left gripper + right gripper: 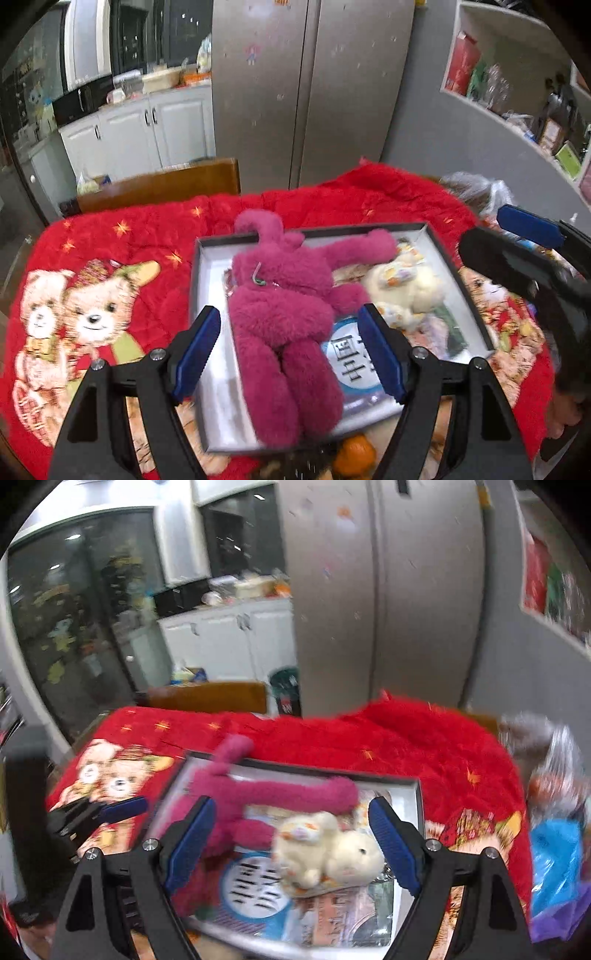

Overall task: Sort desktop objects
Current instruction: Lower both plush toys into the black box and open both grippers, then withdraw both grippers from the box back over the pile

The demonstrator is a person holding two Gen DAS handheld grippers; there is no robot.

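**Q:** What is each claw doing, and where do the things to be sorted lie?

**A:** My left claw (288,349) stands with its blue pads wide apart and grips nothing; it looks steeply down over the shaggy magenta plush toy (284,314), which lies sprawled in the shallow grey cardboard box (437,251). My right claw (291,843) is likewise spread and empty, tilted down above the small cream plush animal (328,849) in the same box. Both toys rest on printed cards and a round blue-and-white disc (351,365). The box sits on the surface, which is draped in a red quilt with bear pictures (110,295).

**Q:** What could go wrong from here?

**A:** In my judgement, the magenta toy's long arm overhangs the far rim and lies close to the cream animal, so lifting either could drag the other out. An orange fruit (354,452) just outside the near rim could be knocked away. My two claws hang near each other and could collide.
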